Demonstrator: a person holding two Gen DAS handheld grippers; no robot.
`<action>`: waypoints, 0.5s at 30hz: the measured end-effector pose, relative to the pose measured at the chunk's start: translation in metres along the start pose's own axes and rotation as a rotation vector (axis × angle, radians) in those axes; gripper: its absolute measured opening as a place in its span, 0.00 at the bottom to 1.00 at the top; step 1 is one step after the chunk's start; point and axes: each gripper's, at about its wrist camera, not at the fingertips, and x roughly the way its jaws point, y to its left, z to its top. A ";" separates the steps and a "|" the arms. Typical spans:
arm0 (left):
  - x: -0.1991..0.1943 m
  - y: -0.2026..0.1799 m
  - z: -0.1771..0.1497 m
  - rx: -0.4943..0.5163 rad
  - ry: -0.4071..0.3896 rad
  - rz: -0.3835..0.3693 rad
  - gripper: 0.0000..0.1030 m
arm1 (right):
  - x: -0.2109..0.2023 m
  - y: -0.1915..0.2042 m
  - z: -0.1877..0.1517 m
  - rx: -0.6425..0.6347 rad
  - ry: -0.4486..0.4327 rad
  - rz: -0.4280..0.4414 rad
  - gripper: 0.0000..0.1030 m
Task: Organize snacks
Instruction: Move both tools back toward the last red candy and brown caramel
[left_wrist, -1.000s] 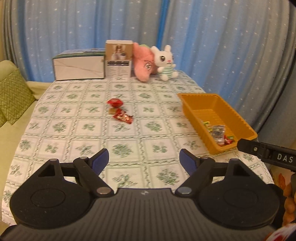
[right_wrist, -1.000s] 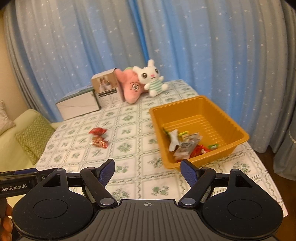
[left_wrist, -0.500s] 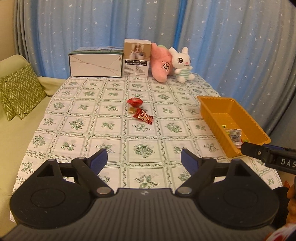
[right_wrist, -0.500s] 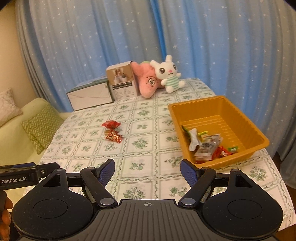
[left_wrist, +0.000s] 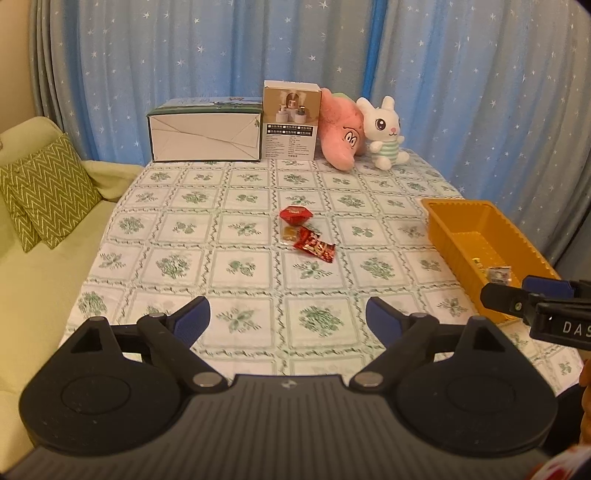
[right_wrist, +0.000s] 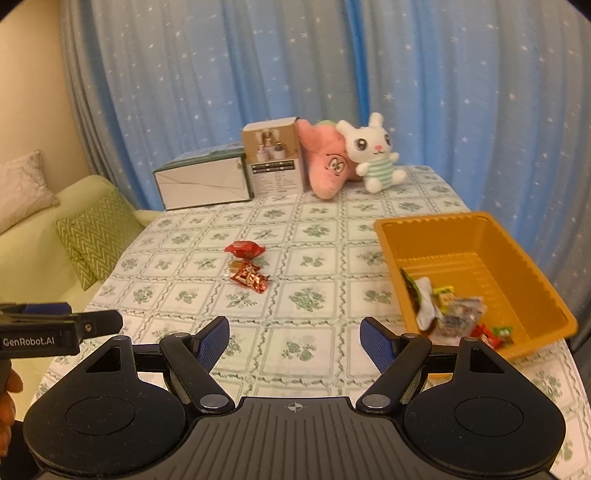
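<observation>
Three small snacks lie together mid-table: a red wrapped candy, a small gold-brown piece, and a red bar wrapper. An orange tray at the table's right edge holds several wrapped snacks. My left gripper hovers over the near table edge, empty, its jaws opening. My right gripper is open and empty, the tray to its right. Each gripper's tip shows at the edge of the other's view.
At the far edge of the green-patterned tablecloth stand a white box, a tan product box, a pink plush and a white bunny plush. A green sofa with cushions lies left; blue starred curtains hang behind.
Both views have swung and pulled back, so the snacks, boxes and tray have shifted right in frame. The left gripper's fingers stand slightly wider apart. Nothing was picked up.
</observation>
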 end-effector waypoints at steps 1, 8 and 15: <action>0.003 0.002 0.002 0.004 0.003 0.000 0.88 | 0.005 0.001 0.001 -0.007 0.002 0.003 0.75; 0.041 0.017 0.015 0.023 0.032 -0.008 0.92 | 0.047 0.005 0.010 -0.053 0.023 0.024 0.75; 0.088 0.032 0.025 0.042 0.052 0.013 0.98 | 0.100 0.005 0.018 -0.130 0.037 0.053 0.75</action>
